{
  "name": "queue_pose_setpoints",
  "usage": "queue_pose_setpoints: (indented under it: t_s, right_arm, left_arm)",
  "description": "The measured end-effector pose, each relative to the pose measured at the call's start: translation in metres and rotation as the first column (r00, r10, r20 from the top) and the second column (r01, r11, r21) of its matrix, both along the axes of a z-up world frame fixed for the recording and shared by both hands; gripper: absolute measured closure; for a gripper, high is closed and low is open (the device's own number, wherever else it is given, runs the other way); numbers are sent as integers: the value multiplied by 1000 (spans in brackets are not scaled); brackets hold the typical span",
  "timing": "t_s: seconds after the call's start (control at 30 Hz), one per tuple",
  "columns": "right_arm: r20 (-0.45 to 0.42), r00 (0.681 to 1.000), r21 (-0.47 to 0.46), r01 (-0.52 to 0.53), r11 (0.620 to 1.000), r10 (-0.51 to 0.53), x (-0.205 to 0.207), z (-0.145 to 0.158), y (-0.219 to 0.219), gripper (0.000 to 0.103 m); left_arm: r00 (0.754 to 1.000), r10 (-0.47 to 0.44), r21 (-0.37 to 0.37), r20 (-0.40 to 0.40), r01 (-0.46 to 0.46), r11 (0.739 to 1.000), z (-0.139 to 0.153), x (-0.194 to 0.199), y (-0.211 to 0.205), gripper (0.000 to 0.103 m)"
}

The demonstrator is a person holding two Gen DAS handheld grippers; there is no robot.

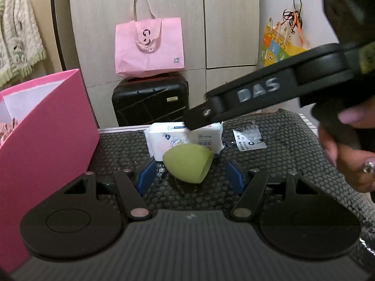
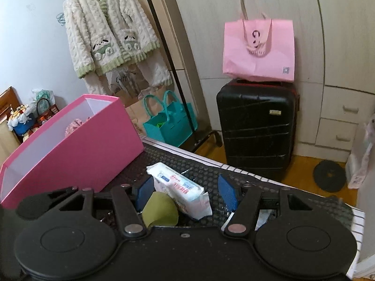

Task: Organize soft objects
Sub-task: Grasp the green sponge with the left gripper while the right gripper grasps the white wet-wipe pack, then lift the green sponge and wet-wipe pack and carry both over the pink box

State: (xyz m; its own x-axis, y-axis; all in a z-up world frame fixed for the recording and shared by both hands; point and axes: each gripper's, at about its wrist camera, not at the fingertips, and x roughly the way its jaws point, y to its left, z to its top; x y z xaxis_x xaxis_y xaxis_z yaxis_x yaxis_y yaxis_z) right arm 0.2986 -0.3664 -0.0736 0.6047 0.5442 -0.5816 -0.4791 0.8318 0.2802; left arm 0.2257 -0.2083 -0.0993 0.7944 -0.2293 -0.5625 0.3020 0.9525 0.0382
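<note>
Black hard-shell suitcase (image 2: 256, 128) stands on the floor past the table's far edge, pink paper shopping bag (image 2: 259, 51) on top. Teal plastic tote (image 2: 170, 123) beside it; fluffy cream cardigan (image 2: 110, 30) hangs above.

A lived-in bedroom at home: pale wardrobe doors (image 1: 168, 23) fill the far wall, a black suitcase (image 2: 256, 128) stands against them with a pink shopping bag (image 2: 259, 51) on top, and a fluffy cardigan (image 2: 110, 30) hangs far left.
</note>
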Motion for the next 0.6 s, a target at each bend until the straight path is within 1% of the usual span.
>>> queue_pose_setpoints:
  t_s: [0.07,0.13,0.2,0.3,0.33,0.4,0.43,0.47,0.5,0.53,0.6]
  right_arm:
    - [-10,1000,3,-17,1000,17,5,-5,1,37]
    - [-26,999,20,-32,999,32,10,-10,1,38]
    - [-46,998,35,-38,999,40,16,-15,2,46]
    - [-77,996,67,-48,997,53,21,-22,1,54]
    - [-78,996,79,-47,996,53,21,-23,0,55]
    - [-92,994,99,-54,994,63,21,-24,-1,63]
    - [-100,993,111,-57,992,68,20,-24,-2,65]
    - [-106,992,115,-58,992,71,20,-24,-2,72]
    - [-113,991,121,-61,991,75,20,-25,-3,74]
    - [-125,989,130,-60,990,76,19,-26,-3,75]
    - [-128,989,129,-51,990,68,16,-27,-2,76]
  left_arm:
    - [1000,10,5,7,-10,1000,-3,2,-1,39]
    - [1000,28,-5,7,-28,1000,-6,7,-1,39]
    - [999,45,-15,-3,-45,999,-11,12,2,40]
    - [998,50,-36,-32,-52,998,-15,18,4,41]
    - [998,52,-47,-40,-54,997,-16,20,5,41]
    - [998,54,-76,-41,-57,995,-16,20,9,41]
    - [998,59,-81,-37,-62,995,-16,20,10,41]
    - [998,60,-85,-32,-63,994,-15,20,11,44]
    - [998,51,-86,-35,-54,995,-15,21,11,48]
    - [998,37,-88,-44,-41,995,-16,22,11,54]
    - [999,26,-86,-45,-30,996,-16,21,11,55]
